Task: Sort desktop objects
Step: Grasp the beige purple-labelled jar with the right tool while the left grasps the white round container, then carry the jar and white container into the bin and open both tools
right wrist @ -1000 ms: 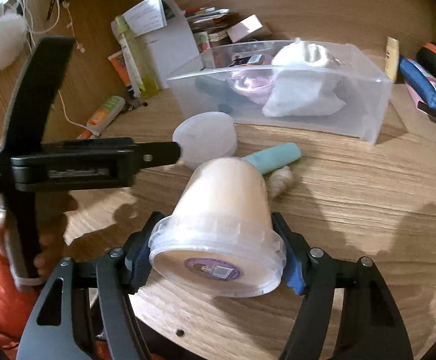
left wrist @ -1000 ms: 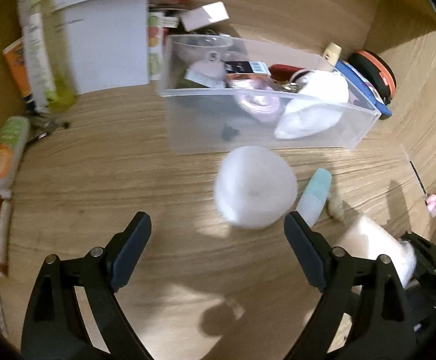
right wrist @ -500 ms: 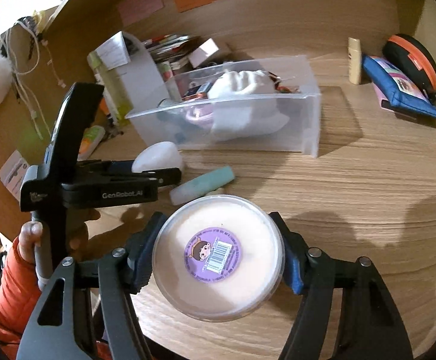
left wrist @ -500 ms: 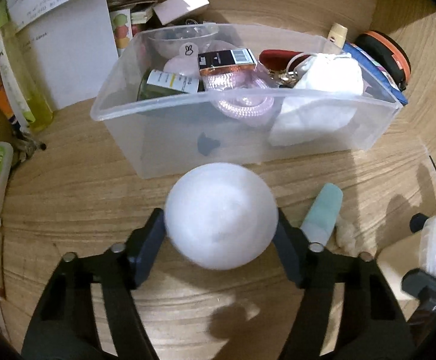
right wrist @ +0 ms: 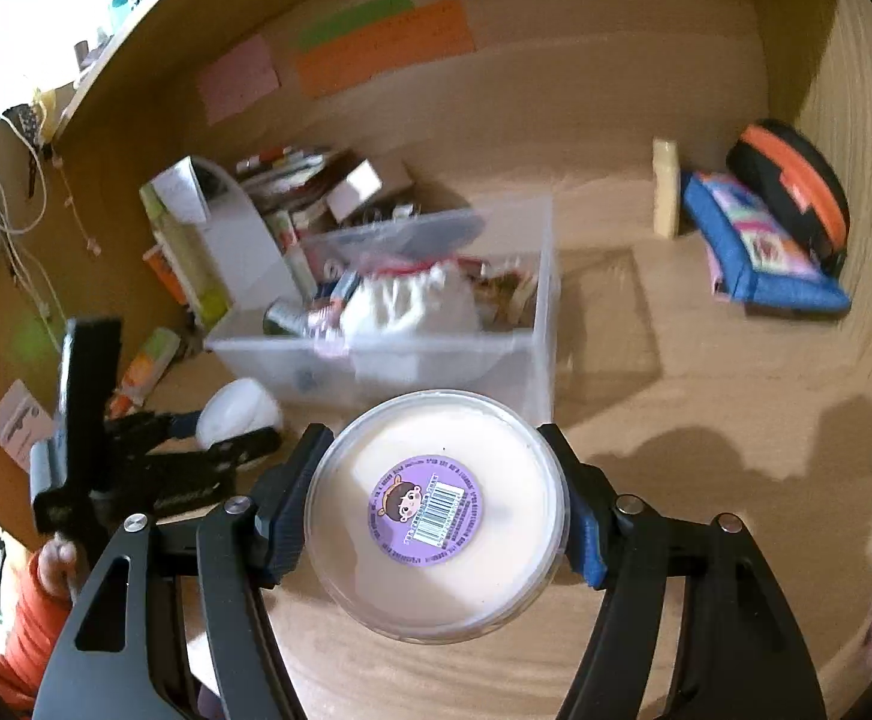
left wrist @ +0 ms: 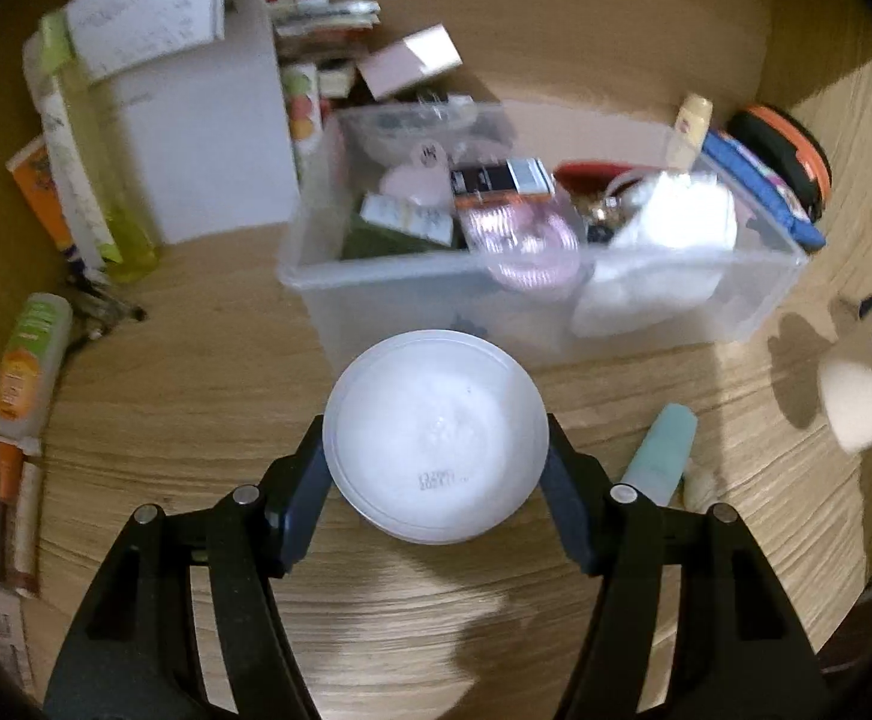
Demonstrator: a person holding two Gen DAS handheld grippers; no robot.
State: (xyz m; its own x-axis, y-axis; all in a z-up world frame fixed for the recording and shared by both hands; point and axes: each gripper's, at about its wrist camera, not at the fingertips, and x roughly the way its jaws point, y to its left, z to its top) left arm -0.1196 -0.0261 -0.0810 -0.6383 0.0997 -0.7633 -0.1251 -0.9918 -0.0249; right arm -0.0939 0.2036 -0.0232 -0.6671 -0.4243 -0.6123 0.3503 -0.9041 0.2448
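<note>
My left gripper (left wrist: 436,462) is clamping a frosted white jar (left wrist: 435,441) between both pads, holding it just in front of the clear plastic bin (left wrist: 436,324); my right gripper (right wrist: 436,507) is squeezing a cream-coloured tub (right wrist: 436,513), its purple sticker facing the camera, near that same bin; the bin is already holding a white pouch (left wrist: 676,228), a pink coil (left wrist: 526,240) and small boxes, so the sorting is looking partly done; both containers are still waiting to go in; a teal tube (left wrist: 661,450) is lying loose on the wooden desk (left wrist: 196,420), and an orange-labelled bottle (left wrist: 28,360) is lying far left.
</note>
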